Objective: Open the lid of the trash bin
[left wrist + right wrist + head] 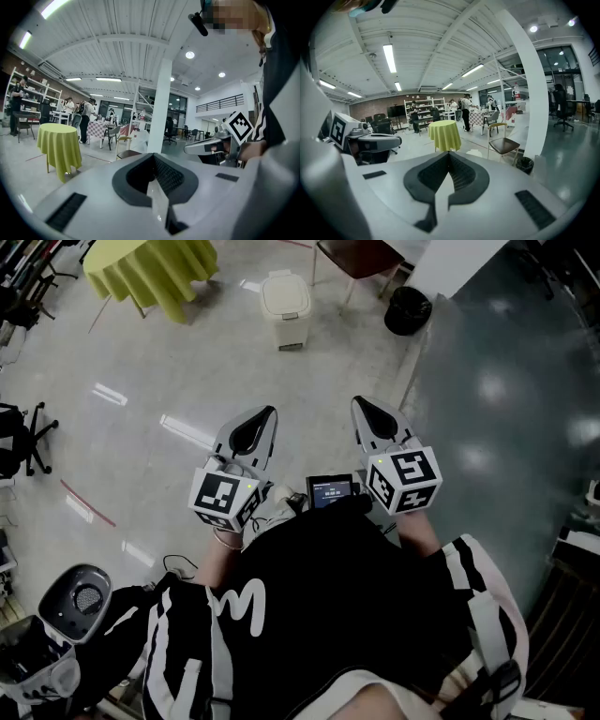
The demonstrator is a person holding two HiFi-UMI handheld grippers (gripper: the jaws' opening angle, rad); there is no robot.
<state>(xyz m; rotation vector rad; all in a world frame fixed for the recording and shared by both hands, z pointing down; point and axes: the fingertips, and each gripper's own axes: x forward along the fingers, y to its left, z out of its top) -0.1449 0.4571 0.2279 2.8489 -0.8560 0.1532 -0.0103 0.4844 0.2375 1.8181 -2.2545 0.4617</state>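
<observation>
Jaws meet on nothing in our gripper views; the head view shows left gripper (pixel 265 418) and right gripper (pixel 361 409) well short of the lid-down trash bin (pixel 285 307).

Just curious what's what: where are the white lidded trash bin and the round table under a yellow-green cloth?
white lidded trash bin (pixel 285 296): head view, on its lid.
round table under a yellow-green cloth (pixel 150 266): head view, on the cloth's top.
</observation>
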